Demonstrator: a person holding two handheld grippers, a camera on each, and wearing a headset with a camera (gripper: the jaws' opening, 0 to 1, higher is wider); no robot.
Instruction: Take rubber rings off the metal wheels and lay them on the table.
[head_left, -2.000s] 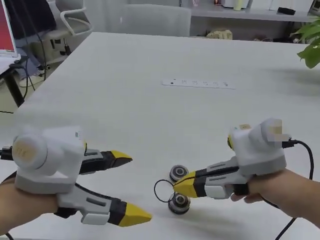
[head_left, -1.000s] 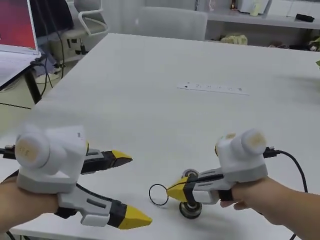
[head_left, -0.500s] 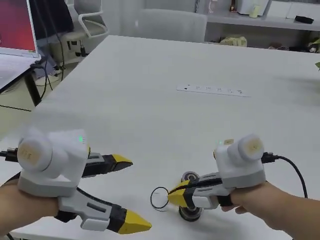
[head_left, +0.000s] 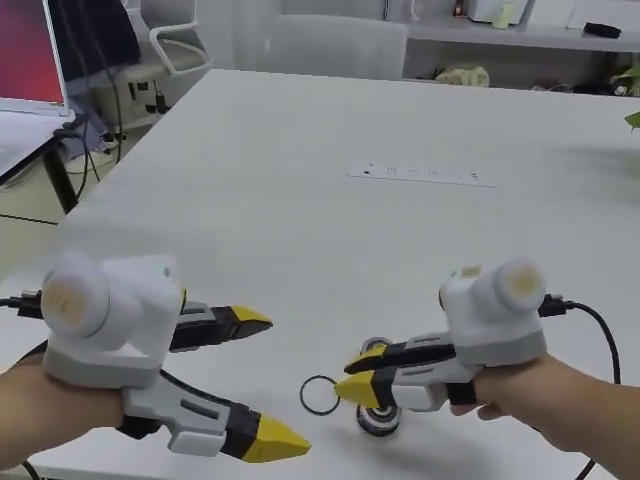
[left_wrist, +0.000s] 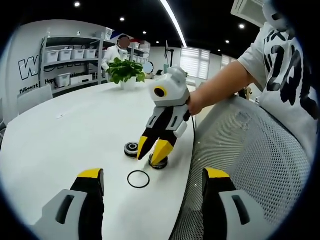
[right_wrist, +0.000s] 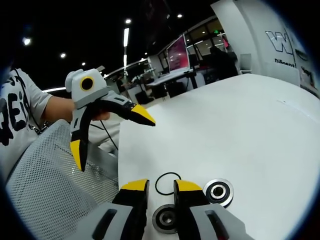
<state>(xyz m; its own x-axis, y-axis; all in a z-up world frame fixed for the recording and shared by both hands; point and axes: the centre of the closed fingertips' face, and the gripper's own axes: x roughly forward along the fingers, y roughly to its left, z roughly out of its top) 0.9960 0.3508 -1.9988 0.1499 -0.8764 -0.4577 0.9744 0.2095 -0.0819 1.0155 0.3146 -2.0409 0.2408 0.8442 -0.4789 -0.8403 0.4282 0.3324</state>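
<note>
head view up high looking down at the table (head_left: 300, 180), both gripper views low, facing each other, all sharing the ring (head_left: 301, 395)

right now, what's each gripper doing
Left gripper: wide open, empty.
Right gripper: open a little, holding nothing.

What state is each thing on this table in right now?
Left hand-held gripper: open, empty.
Right hand-held gripper: slightly open, empty.
Thin black rubber ring: loose, flat on white table.
Round metal wheel by right jaws: lying flat.
Other round metal wheel: lying flat.
</note>
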